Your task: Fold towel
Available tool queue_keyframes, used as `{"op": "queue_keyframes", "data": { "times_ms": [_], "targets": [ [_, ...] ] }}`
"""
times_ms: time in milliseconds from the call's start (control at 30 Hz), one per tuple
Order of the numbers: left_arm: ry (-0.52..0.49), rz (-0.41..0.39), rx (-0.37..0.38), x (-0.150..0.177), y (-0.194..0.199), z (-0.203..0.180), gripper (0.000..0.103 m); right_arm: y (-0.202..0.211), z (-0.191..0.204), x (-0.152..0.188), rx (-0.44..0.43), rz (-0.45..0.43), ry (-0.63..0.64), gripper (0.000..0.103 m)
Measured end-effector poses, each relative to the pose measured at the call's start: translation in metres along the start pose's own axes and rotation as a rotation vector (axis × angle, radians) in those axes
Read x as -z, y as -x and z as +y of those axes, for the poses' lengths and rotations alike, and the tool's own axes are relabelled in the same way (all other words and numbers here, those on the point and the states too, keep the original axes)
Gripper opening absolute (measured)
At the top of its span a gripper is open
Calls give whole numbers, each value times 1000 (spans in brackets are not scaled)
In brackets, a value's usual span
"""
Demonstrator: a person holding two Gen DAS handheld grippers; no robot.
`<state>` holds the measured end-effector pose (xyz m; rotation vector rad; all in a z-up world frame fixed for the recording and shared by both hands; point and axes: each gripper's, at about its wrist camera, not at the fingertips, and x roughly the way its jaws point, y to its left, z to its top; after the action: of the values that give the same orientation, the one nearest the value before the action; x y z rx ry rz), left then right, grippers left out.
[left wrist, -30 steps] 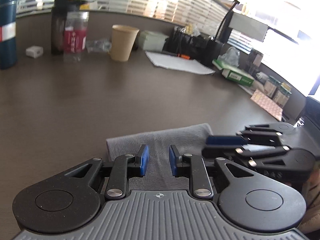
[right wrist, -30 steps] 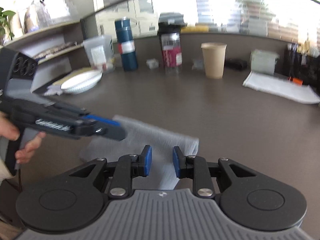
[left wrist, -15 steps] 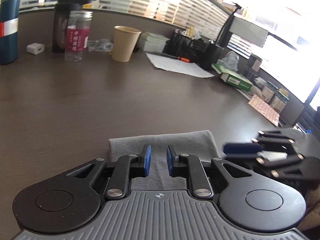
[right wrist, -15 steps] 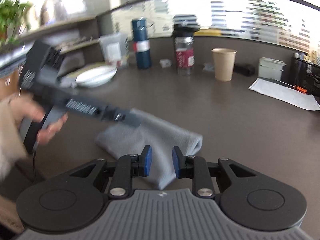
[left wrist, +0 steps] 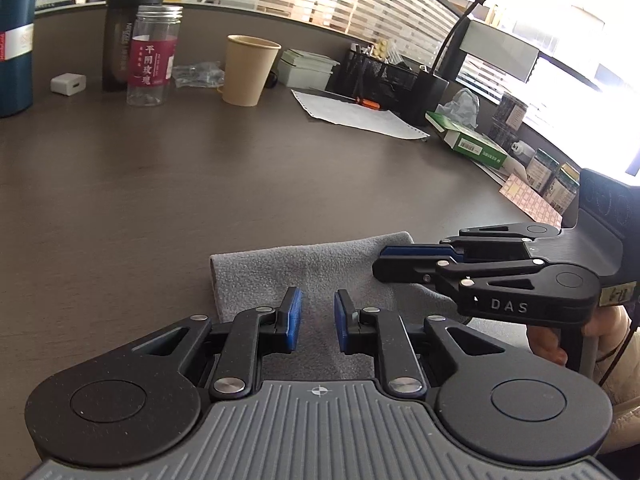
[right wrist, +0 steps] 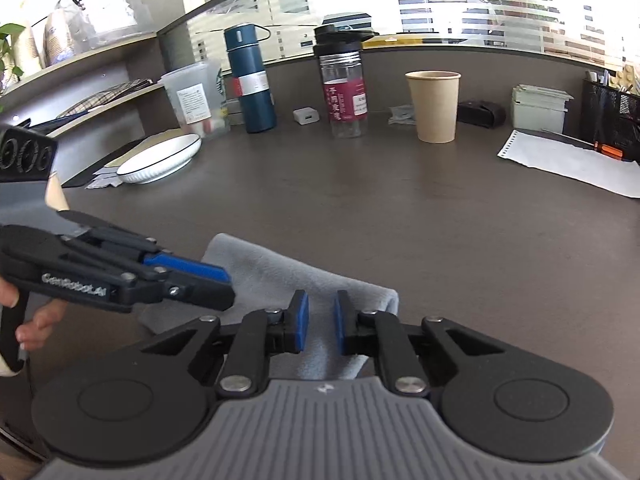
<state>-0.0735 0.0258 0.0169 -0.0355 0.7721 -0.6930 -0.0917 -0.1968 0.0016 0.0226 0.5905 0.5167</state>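
Folded grey towel (left wrist: 320, 264) lies on the tabletop (left wrist: 200, 184). Left gripper (left wrist: 316, 322) and right gripper (right wrist: 320, 322) hover above it, jaws spread, pinching nothing. Paper cup (right wrist: 434, 106) and labelled jar (right wrist: 345, 94) stand well behind.

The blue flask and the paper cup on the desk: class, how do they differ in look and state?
The flask is dark blue, tall and narrow, with a pale label band; the cup is tan, shorter and plain. The flask is capped, with a loop handle on top; the cup is open-topped. The flask's sides run straight; the cup tapers downward. Both stand upright near the desk's back edge.
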Motion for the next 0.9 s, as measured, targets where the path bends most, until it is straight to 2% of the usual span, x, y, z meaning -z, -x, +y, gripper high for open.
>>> {"op": "queue_keyframes", "data": {
  "times_ms": [467,567,733,900],
  "targets": [
    [58,-41,-49,-3,-10,-10,29,-13,-32,-17,12,18,-13,6],
    [49,-59,-57,-6,-4,-11,32,-2,-37,-18,9,-11,-34,7],
    [83,-89,-84,-13,-4,-6,34,18,-32,-12,20,-26,-14,7],
    [114,-70,-107,-11,-14,4,33,26,-13,6,20,19,53,7]
  ]
}}
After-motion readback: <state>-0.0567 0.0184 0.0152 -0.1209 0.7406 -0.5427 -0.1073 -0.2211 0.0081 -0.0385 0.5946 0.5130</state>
